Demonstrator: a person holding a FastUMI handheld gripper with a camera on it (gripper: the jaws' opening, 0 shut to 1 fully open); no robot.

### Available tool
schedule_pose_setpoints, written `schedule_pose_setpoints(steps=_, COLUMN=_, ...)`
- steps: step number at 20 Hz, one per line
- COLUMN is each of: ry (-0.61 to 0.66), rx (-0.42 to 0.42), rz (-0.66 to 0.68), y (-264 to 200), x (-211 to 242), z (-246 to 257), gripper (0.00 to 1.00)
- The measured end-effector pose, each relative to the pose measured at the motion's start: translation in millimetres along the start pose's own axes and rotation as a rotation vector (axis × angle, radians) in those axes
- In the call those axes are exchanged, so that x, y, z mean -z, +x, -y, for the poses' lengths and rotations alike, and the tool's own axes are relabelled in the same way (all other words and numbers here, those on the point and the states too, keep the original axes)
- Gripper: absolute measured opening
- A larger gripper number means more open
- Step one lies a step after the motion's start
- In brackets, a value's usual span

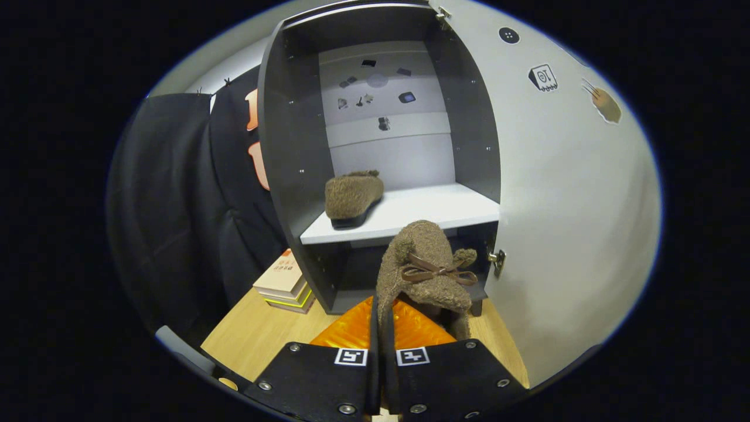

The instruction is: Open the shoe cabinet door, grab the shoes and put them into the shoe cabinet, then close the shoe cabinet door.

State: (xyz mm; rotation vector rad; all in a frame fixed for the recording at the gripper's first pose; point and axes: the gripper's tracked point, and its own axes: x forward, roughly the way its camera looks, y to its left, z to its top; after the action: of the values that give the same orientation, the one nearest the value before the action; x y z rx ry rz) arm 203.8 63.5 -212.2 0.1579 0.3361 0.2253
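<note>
The grey shoe cabinet [293, 146] stands open ahead, its white door [562, 193] swung out to the right. One brown fuzzy shoe [353, 198] rests on the left part of the white shelf [445, 208]. My gripper [381, 328] is shut on the second brown fuzzy shoe [425, 266], pinching its edge between both fingers. That shoe, with a brown ribbon bow, hangs lifted just ahead of the fingers, in front of the shelf's front edge and below it.
The cabinet sits on a wooden table [258, 334]. A small stack of books [285, 281] lies beside the cabinet's left wall. The shelf's right half is bare. A lower compartment [357, 272] opens under the shelf.
</note>
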Motion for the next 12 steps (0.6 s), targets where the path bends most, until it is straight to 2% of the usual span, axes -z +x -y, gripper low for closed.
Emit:
schedule_pose_setpoints(steps=6, ry=-0.055, rx=-0.004, rz=0.067, y=36, x=-73, z=9, gripper=0.04)
schedule_pose_setpoints(steps=12, ry=-0.119, rx=0.002, rz=0.063, y=91, x=-112, z=21, gripper=0.04)
